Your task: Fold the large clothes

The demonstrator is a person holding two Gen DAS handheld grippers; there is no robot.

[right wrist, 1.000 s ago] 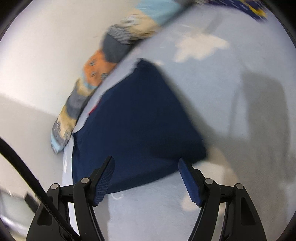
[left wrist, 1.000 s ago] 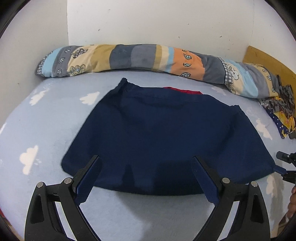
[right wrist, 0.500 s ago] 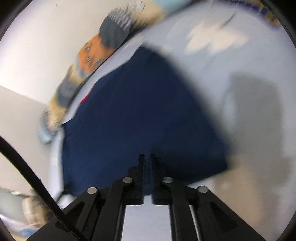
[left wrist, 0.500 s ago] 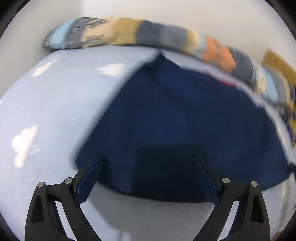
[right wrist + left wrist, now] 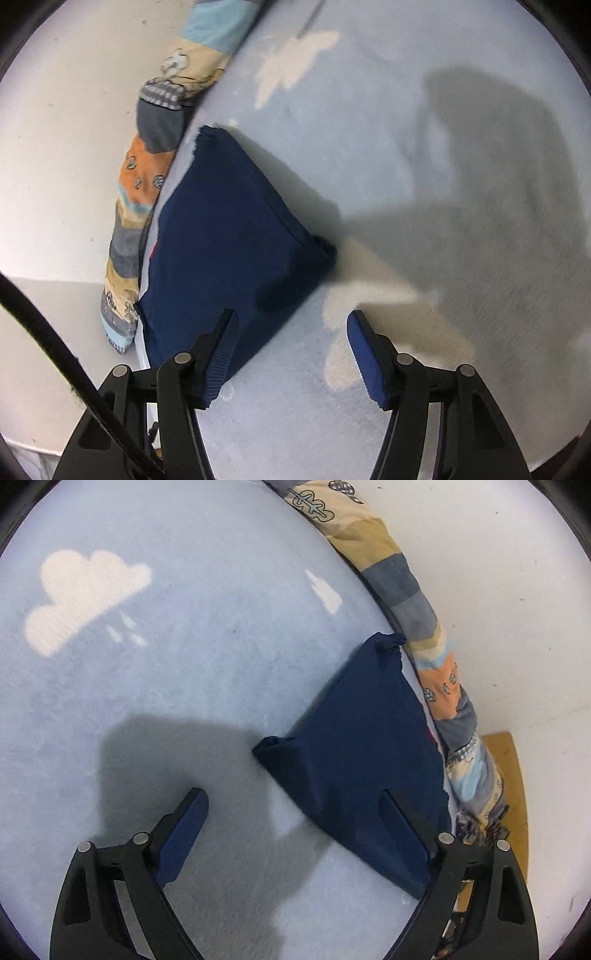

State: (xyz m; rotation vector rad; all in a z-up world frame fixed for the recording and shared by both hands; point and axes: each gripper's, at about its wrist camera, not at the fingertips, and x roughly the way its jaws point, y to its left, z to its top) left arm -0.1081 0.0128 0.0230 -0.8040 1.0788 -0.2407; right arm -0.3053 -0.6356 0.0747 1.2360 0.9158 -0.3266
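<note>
The folded navy garment [image 5: 369, 760] lies on the cloud-print sheet [image 5: 184, 683] beside the patchwork bolster [image 5: 406, 590]. The left gripper [image 5: 295, 812], jaws apart and closing slightly, frames its near corner without pressing it. The right gripper [image 5: 291, 339] is opening, jaws empty, the garment [image 5: 229, 236] by its left finger.

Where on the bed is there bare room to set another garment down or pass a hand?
Bare sheet spreads wide on the garment's outer side, around the big cloud print. It is crowded along the wall: the folded navy garment lies against the patchwork bolster, with only a sliver between.
</note>
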